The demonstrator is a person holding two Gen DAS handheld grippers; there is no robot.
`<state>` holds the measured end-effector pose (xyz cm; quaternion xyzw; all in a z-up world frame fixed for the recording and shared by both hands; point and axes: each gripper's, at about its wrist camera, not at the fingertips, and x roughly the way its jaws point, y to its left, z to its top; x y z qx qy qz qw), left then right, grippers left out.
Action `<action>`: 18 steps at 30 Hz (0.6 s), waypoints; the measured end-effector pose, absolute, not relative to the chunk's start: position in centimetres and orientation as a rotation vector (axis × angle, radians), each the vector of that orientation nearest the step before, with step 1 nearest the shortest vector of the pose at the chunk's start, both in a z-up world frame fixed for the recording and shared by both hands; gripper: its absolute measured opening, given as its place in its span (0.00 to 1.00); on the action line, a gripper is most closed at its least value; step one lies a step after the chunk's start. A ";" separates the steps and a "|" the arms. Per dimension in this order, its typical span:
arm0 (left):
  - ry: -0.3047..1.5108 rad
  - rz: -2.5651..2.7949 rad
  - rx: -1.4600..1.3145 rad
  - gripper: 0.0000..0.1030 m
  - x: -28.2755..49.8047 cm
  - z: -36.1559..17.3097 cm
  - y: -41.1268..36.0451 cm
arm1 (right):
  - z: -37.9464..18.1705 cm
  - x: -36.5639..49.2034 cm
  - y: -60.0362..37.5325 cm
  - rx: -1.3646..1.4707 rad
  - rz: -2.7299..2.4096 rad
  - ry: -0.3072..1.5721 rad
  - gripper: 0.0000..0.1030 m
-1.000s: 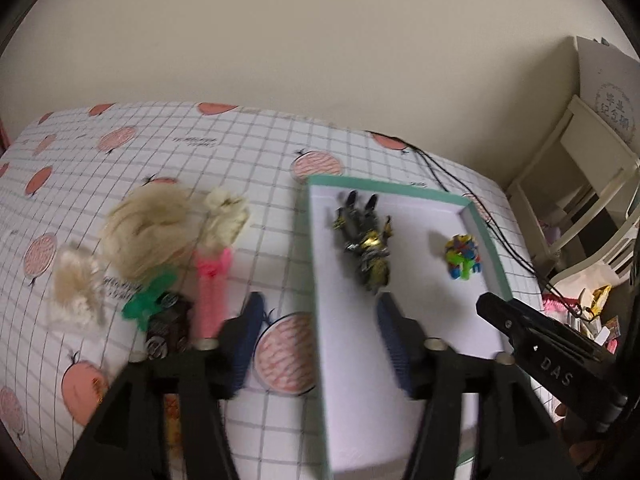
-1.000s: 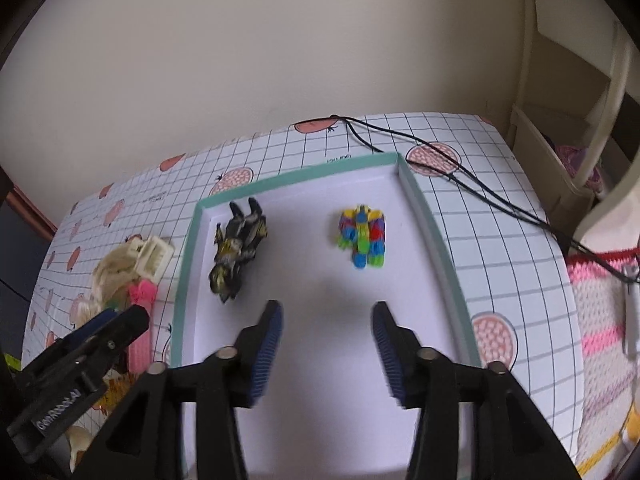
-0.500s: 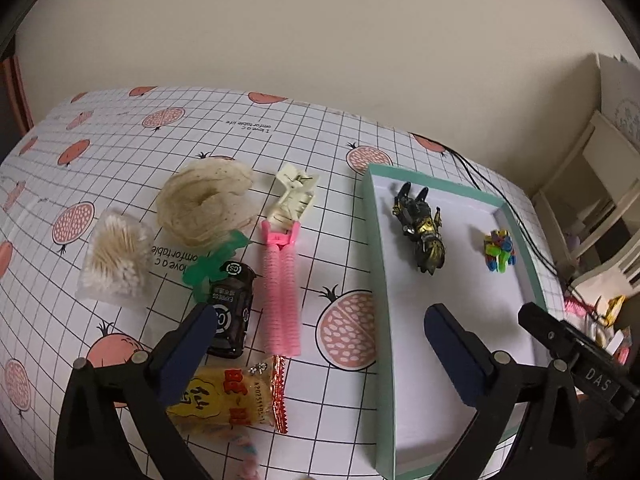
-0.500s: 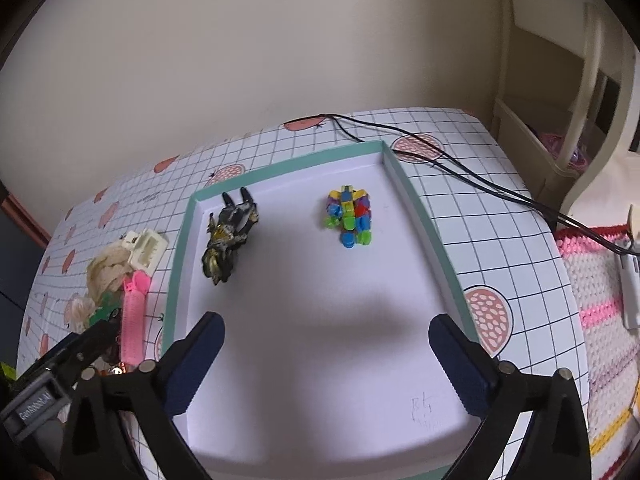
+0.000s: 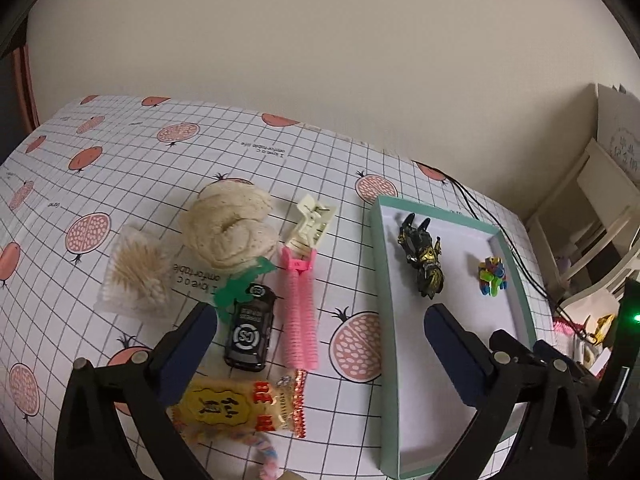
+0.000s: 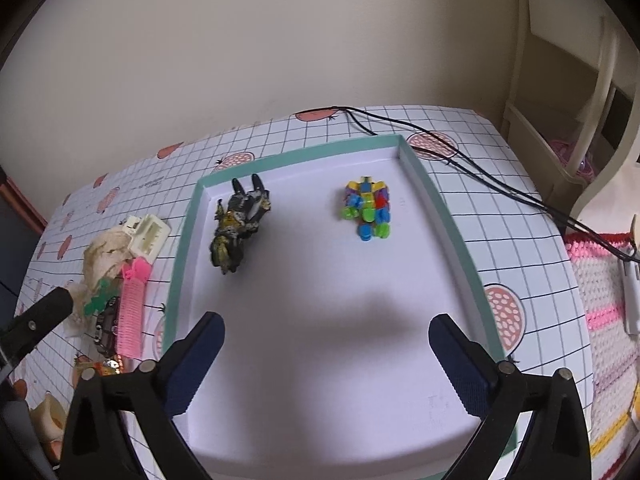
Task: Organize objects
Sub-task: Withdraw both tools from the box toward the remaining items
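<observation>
A teal-rimmed white tray holds a black and gold toy figure and a multicoloured block toy. Left of the tray lie a black toy car, a pink hair roller, a cream hair clip, a beige scrunchie, a green clip, a bag of cotton swabs and a yellow snack packet. My left gripper hangs open above the car and roller. My right gripper is open over the tray's bare floor.
Black cables run along the pomegranate-print tablecloth past the tray's far right corner. A cream shelf unit stands to the right, with a pink knitted cloth below it. The wall is close behind the table.
Both grippers went from nearly shut to wide open. The left gripper drew back and leftward, bringing the snack packet and loose items into view. The right gripper pulled back slightly.
</observation>
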<state>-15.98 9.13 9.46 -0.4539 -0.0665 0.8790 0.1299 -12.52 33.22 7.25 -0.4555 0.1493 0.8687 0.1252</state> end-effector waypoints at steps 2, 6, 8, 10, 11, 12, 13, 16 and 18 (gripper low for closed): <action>-0.204 2.562 -1.313 1.00 -16.1 9.8 8.4 | 7.7 -12.7 32.8 -1.322 2.532 0.447 1.00; -0.192 2.608 -1.308 1.00 -16.3 10.7 6.1 | 9.5 -13.4 30.8 -1.313 2.584 0.422 1.00; -0.199 2.634 -1.321 1.00 -16.4 11.0 4.5 | 10.4 -13.9 29.2 -1.315 2.628 0.404 1.00; -0.217 2.657 -1.329 1.00 -16.4 11.1 3.1 | 11.1 -14.1 27.7 -1.324 2.666 0.398 1.00; -0.230 2.668 -1.334 1.00 -16.4 11.1 2.4 | 11.4 -14.2 26.8 -1.331 2.688 0.391 1.00; -0.248 2.676 -1.342 1.00 -16.5 11.1 1.6 | 11.6 -14.5 25.8 -1.342 2.708 0.380 1.00; -0.273 2.672 -1.361 1.00 -16.6 11.1 0.8 | 11.7 -14.8 24.8 -1.357 2.725 0.363 1.00; -0.319 2.667 -1.408 1.00 -16.7 10.8 -0.9 | 11.7 -15.6 21.9 -1.398 2.768 0.325 1.00; -0.330 2.662 -1.449 1.00 -16.5 10.5 -1.8 | 11.5 -15.9 20.6 -1.414 2.784 0.310 1.00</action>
